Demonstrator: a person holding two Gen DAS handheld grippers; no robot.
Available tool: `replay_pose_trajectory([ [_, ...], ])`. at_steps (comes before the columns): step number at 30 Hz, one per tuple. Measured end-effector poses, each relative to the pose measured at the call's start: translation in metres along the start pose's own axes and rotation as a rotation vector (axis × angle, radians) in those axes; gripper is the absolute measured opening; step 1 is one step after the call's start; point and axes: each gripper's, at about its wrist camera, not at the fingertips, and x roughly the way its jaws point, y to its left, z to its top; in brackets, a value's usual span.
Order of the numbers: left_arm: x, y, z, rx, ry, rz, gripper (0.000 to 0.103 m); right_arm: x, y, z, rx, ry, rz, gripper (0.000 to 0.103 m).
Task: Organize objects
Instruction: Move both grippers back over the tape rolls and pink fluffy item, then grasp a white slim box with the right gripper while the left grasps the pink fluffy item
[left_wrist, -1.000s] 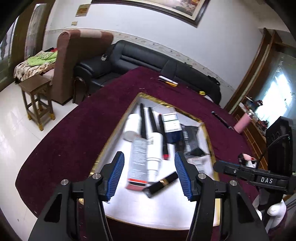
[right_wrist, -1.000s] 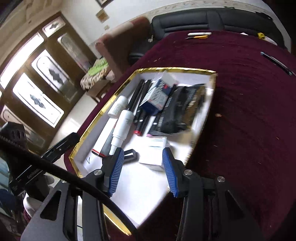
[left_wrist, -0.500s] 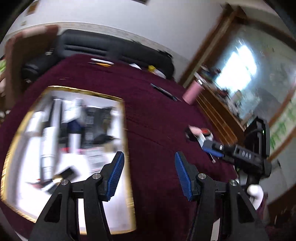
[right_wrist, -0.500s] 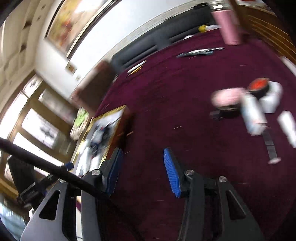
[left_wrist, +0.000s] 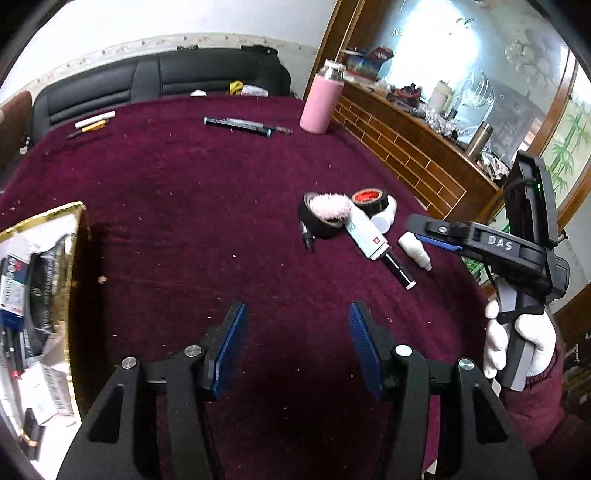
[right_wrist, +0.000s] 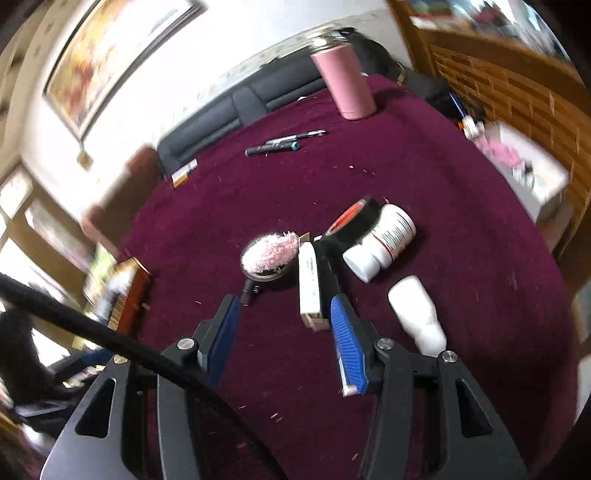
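A loose cluster lies on the maroon tablecloth: a pink fluffy puff (left_wrist: 330, 206) on a black tape roll, a red-cored tape roll (left_wrist: 368, 198), a white slim box (left_wrist: 365, 234), a white jar (right_wrist: 384, 242) and a small white bottle (left_wrist: 413, 249). The gold-rimmed tray (left_wrist: 75, 258) full of cosmetics sits at the left edge. My left gripper (left_wrist: 295, 332) is open and empty over bare cloth. My right gripper (right_wrist: 282, 332) is open and empty, just short of the white box (right_wrist: 309, 282); it also shows in the left wrist view (left_wrist: 436, 236).
A pink flask (left_wrist: 320, 101) stands at the far table edge. Dark pens (left_wrist: 238, 125) and a white and yellow marker pair (left_wrist: 94, 122) lie at the back. A black sofa (left_wrist: 166, 79) is behind the table, a wooden sideboard (left_wrist: 424, 147) to the right.
Both grippers have swung right, away from the tray, and now face the loose cluster of items. Both stay open and empty.
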Motion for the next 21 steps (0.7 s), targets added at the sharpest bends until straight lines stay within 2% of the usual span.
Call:
replay_pose_trajectory([
  [5,0.010,0.011,0.003,-0.033,0.022,0.019,0.050,0.033,0.013,0.004,-0.166,0.036,-0.156,0.049],
  [6,0.012,0.012,0.004,-0.037,0.023,0.021,0.050,0.040,0.012,0.004,-0.167,0.047,-0.156,0.041],
  [7,0.013,0.014,0.005,-0.040,0.025,0.023,0.050,0.045,0.010,0.003,-0.167,0.060,-0.156,0.026],
  [8,0.015,0.016,0.006,-0.042,0.027,0.025,0.050,0.053,0.009,0.003,-0.169,0.082,-0.154,0.021],
  [11,0.018,0.017,0.008,-0.042,0.033,0.032,0.050,0.058,0.004,0.000,-0.153,0.104,-0.106,0.017],
  [15,0.028,0.004,0.019,0.027,0.034,0.045,0.050,0.051,-0.008,-0.006,-0.082,0.126,-0.005,0.015],
  [21,0.059,-0.037,0.052,0.282,0.002,0.074,0.050,0.046,-0.032,-0.020,0.048,0.133,0.169,0.015],
])
